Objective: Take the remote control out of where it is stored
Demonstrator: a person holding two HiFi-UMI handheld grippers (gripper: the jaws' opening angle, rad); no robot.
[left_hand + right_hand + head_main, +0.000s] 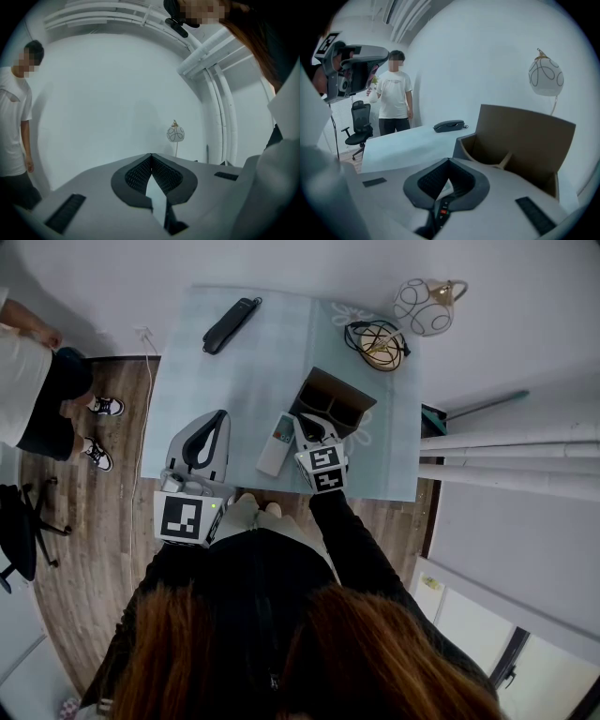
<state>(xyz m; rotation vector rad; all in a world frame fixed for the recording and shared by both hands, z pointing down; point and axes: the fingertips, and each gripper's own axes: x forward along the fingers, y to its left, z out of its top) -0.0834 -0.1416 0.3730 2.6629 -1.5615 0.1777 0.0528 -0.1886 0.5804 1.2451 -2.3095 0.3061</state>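
The white remote control (277,443) lies flat on the pale table (244,381), just left of the open brown cardboard box (333,401) with its divided compartments. My right gripper (304,420) sits between the remote and the box, its jaws shut tip to tip with nothing pinched. In the right gripper view the tips (449,160) meet, and the remote's face with a red button (442,211) shows through the gap beneath them. The box (520,136) stands right ahead. My left gripper (221,416) rests shut and empty at the table's near left, its tips (151,154) touching.
A black telephone handset (230,324) lies at the table's far left. A wire ball ornament (378,343) and a round patterned globe (424,306) stand at the far right. A person (37,390) stands left of the table beside an office chair (19,521).
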